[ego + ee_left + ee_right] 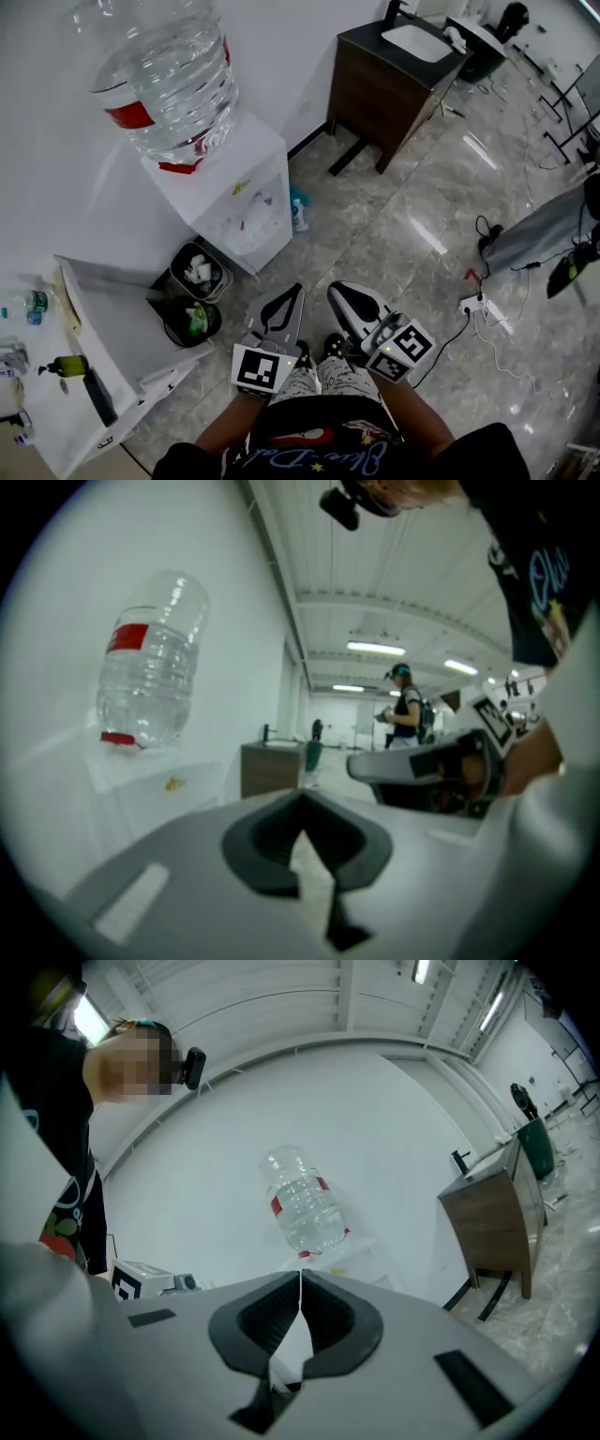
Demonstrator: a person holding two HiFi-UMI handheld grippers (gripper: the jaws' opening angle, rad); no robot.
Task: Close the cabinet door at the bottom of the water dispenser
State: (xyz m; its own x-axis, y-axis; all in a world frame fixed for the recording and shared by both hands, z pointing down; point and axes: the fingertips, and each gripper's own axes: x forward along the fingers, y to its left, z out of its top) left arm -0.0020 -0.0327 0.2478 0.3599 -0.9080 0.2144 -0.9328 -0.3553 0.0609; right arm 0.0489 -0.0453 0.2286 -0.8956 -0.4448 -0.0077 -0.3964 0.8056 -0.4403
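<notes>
The white water dispenser [246, 192] stands against the wall with a large clear bottle [169, 75] upended on top. From this steep angle its lower front is foreshortened, and I cannot tell how the cabinet door stands. My left gripper [296, 292] and right gripper [337, 291] hover side by side over the floor, a step in front of the dispenser, both shut and holding nothing. The left gripper view has the shut left gripper [302, 799] below the bottle [150, 663]. In the right gripper view the right gripper [300, 1275] points up at the bottle [302, 1202].
Two black waste bins [199, 272] sit left of the dispenser, beside a white cabinet [103, 337]. A blue spray bottle [298, 211] stands at the dispenser's right. A brown sink cabinet [389, 80] is further back. A power strip [473, 305] with cables lies at the right. A person [408, 714] stands far off.
</notes>
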